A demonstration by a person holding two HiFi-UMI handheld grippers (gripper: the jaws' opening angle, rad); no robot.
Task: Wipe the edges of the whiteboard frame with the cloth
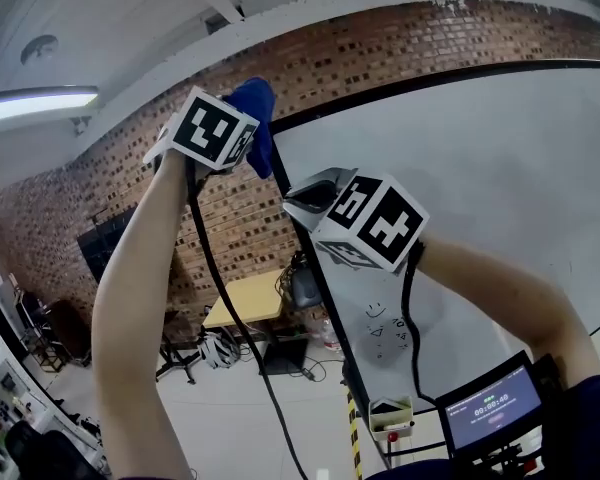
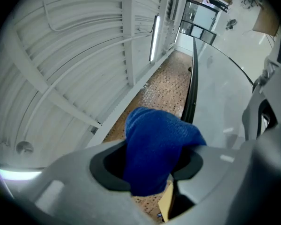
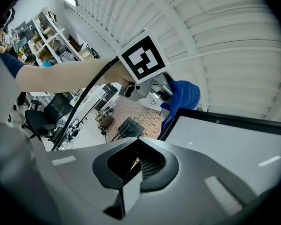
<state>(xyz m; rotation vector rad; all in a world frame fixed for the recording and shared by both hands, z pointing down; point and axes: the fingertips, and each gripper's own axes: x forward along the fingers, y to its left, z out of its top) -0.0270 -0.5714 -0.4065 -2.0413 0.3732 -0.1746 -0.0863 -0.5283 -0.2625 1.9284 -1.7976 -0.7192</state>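
Got the blue cloth [image 2: 154, 146] bunched up and pinched between the jaws of the left hand-held gripper [image 2: 152, 168]. Raised high, right at the top corner of the black whiteboard frame [image 1: 315, 268], and seems to be touching the edge there. Brick wall [image 1: 130, 198] behind it. Holding the right hand-held gripper [image 3: 131, 170] fully closed with nothing in it, lower down, just beside the frame's side edge and in front of the whiteboard [image 1: 480, 188]. Pointing both roughly level.
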